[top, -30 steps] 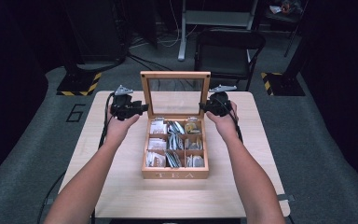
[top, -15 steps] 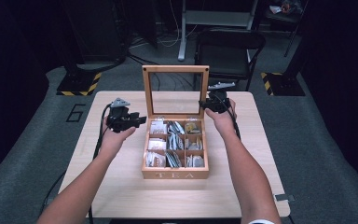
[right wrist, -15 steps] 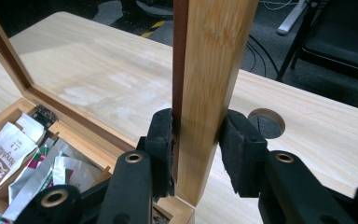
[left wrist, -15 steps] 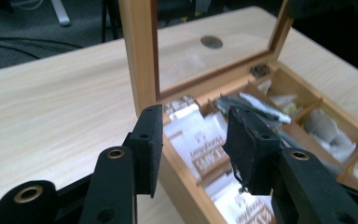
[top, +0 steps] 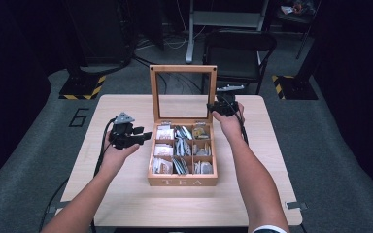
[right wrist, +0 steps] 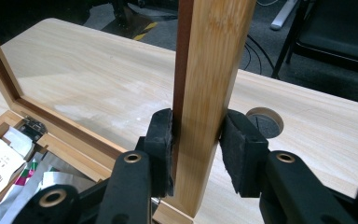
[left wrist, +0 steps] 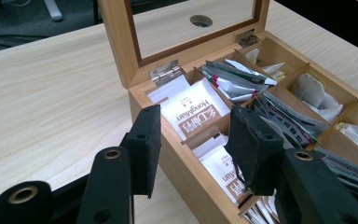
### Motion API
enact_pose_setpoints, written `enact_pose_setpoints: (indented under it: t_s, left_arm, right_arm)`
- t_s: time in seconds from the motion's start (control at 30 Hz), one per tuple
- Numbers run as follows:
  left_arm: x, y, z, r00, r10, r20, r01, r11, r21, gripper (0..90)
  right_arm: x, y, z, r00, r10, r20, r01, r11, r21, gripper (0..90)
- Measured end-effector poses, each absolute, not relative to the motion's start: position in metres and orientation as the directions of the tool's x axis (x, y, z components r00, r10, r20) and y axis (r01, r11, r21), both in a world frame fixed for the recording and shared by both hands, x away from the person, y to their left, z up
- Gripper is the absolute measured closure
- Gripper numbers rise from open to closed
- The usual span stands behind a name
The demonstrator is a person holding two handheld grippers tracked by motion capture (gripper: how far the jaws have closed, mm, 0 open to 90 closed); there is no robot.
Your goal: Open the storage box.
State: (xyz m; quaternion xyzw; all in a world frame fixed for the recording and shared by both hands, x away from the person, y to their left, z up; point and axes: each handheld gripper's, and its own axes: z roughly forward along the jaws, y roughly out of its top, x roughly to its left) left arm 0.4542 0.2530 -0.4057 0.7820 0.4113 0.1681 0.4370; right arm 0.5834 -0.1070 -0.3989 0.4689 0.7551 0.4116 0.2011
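Observation:
A wooden tea box (top: 182,182) stands open mid-table, its compartments full of tea bags (left wrist: 193,109). Its glass-paned lid (top: 183,69) is upright. My right gripper (top: 213,108) is shut on the lid's right frame post (right wrist: 209,70), one pad on each face. My left gripper (top: 143,137) hovers just left of the box, level with its back rows. Its jaws have just been opening and are open (left wrist: 196,144). The box's left wall shows between them, untouched by the pads.
The light wooden table (top: 126,204) has free room left, right and in front of the box. A round cable hole (right wrist: 263,122) lies behind the lid. A black chair (top: 240,48) stands past the far edge.
My left gripper has let go of the lid's left side and dropped back toward me beside the box. The lid has swung further upright with the right gripper still on it.

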Motion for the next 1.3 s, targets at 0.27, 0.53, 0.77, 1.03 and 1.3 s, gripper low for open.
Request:
enact_pose_setpoints:
  t_s: [0.27, 0.53, 0.77, 1.03, 1.3]
  left_arm:
    - [0.444, 0.256, -0.416, 0.603, 0.792, -0.1, 0.502, -0.278, 0.819, 54.3]
    - [0.441, 0.256, -0.423, 0.595, 0.795, -0.116, 0.515, -0.267, 0.815, 54.2]
    - [0.441, 0.258, -0.426, 0.582, 0.8, -0.146, 0.526, -0.234, 0.818, 53.4]
    - [0.438, 0.26, -0.433, 0.567, 0.809, -0.153, 0.532, -0.218, 0.818, 51.7]
    - [0.436, 0.269, -0.437, 0.544, 0.825, -0.155, 0.535, -0.199, 0.821, 49.5]
  right_arm:
    - [0.587, -0.106, -0.399, -0.467, 0.879, 0.091, 0.557, 0.213, 0.803, 63.9]
    - [0.585, -0.106, -0.399, -0.467, 0.88, 0.079, 0.561, 0.226, 0.796, 61.6]
    - [0.576, -0.115, -0.397, -0.466, 0.882, 0.069, 0.564, 0.237, 0.791, 51.4]
    - [0.548, -0.126, -0.393, -0.518, 0.855, 0.011, 0.531, 0.311, 0.788, 48.4]
    - [0.511, -0.126, -0.392, -0.591, 0.805, 0.054, 0.497, 0.31, 0.811, 45.8]
